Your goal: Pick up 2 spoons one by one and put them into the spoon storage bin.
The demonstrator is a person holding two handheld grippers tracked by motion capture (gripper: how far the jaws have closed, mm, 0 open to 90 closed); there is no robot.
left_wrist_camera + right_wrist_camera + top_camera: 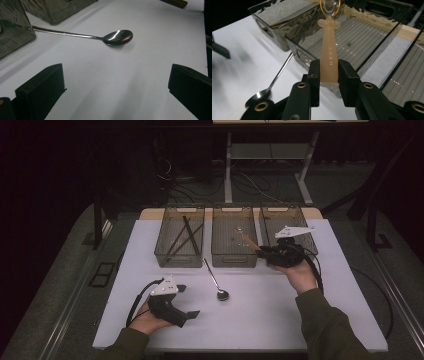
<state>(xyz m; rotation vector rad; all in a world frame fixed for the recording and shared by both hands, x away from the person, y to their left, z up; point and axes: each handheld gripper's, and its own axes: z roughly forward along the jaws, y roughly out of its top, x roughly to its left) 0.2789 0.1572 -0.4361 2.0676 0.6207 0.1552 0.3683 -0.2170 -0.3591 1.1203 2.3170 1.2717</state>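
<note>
Peach-coloured utensil (328, 60), its handle stamped with letters, is pinched between the jaws of the right gripper (328, 72) and held over the near edge of the middle bin (234, 259), its amber wire-looped tip pointing in over the bin's ribbed floor. It looks about to be dropped there, though it is not yet released. To the left of the middle bin, the left bin (179, 257) already holds several dark sticks (189, 234); the bin to its right (285, 214) sits partly behind the right hand. A metal spoon (117, 38) lies on the white table (260, 315) just in front of the middle bin, handle toward it, unsorted. The left gripper (187, 301) rests low on the table, nearer the person than the spoon, jaws spread wide and empty, facing its bowl. By this showing, the sorting is partway through: one piece in hand, the spoon left to collect.
</note>
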